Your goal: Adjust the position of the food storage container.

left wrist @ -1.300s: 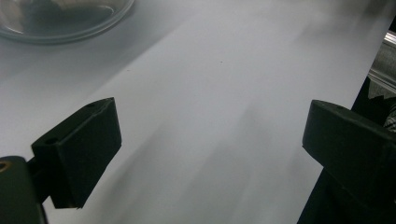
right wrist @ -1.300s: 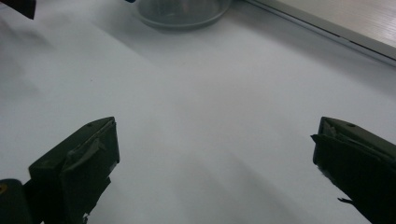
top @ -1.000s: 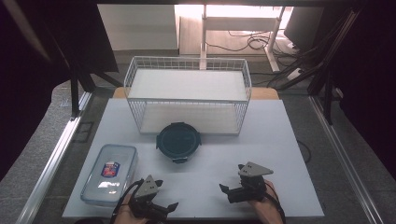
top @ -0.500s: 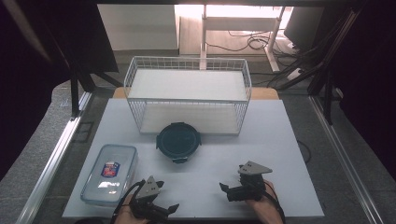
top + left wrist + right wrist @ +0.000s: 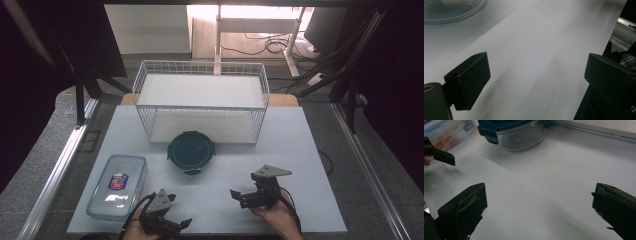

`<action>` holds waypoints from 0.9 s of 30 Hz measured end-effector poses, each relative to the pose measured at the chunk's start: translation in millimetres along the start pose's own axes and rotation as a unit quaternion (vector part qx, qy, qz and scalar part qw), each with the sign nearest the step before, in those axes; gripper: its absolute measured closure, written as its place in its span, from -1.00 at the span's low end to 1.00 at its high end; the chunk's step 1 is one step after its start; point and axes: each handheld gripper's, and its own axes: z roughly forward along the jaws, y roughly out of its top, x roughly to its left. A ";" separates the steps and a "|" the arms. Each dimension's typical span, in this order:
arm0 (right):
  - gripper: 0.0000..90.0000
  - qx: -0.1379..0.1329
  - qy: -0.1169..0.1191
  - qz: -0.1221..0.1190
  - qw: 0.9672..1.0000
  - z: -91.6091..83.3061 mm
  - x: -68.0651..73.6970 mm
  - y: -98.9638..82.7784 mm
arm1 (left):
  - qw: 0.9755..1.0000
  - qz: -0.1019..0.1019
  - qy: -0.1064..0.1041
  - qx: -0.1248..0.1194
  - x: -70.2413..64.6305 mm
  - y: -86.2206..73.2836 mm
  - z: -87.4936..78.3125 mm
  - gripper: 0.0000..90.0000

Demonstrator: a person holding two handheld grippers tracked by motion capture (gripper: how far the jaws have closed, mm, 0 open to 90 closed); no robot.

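Overhead, wire basket (image 5: 200, 100) behind round container (image 5: 190, 151).

White wire basket (image 5: 200, 102) — behind, on the white table (image 5: 310, 150).

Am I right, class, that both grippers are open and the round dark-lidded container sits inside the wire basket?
Not quite: the round container stands on the table in front of the wire basket, not inside, as the high view shows. The left gripper and right gripper are indeed open.
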 end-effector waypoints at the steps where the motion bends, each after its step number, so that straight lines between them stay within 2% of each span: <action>1: -0.99 0.008 0.004 -0.003 1.000 3.6 0.3 7.6 | 1.000 0.001 0.000 -0.001 -0.1 0.0 -0.2 -0.86; 2: -0.99 0.008 0.004 -0.003 1.000 3.6 0.3 7.6 | 1.000 0.001 0.001 -0.001 -0.1 0.1 -0.4 -0.86; 4: -0.84 0.010 0.005 -0.009 1.000 8.1 -0.4 17.2 | 1.000 0.001 0.001 -0.003 0.1 0.1 -0.6 -0.86; 7: -0.33 0.009 0.023 -0.019 1.000 18.9 -0.5 38.3 | 1.000 0.000 0.000 -0.003 0.3 0.1 -0.7 -0.86; 8: -0.23 0.010 0.024 -0.026 0.999 22.5 0.5 43.8 | 1.000 0.000 0.001 -0.004 0.3 0.1 -0.7 -0.86; 9: -0.12 0.012 0.024 -0.041 0.999 27.8 2.3 51.0 | 1.000 0.001 0.001 -0.004 0.1 0.1 -0.9 -0.86; 10: 0.16 0.019 0.029 -0.067 0.997 38.7 7.8 64.7 | 1.000 0.002 0.002 -0.004 -0.1 0.2 -1.1 -0.86; 11: 0.16 0.019 0.029 -0.067 0.997 38.7 7.8 64.7 | 1.000 0.004 0.002 -0.004 -0.2 0.2 -1.6 -0.86; 16: 0.64 0.034 0.034 -0.110 0.993 68.8 22.7 91.7 | 1.000 0.006 0.002 -0.006 0.5 0.4 -3.3 -0.86; 20: 0.91 0.043 0.040 -0.124 0.991 93.5 36.5 109.5 | 1.000 0.005 0.001 -0.011 0.1 0.5 -4.6 -0.86; 21: 0.98 0.042 0.044 -0.123 0.990 106.4 44.1 118.7 | 1.000 0.005 0.000 -0.011 0.1 0.5 -4.5 -0.86; 23: 0.98 0.043 0.048 -0.124 0.990 112.9 48.2 123.3 | 1.000 0.006 -0.002 -0.006 0.4 0.4 -4.0 -0.86; 27: 0.98 0.054 0.060 -0.156 0.985 138.5 67.7 140.6 | 1.000 0.007 -0.004 -0.006 -0.3 0.4 -3.0 -0.86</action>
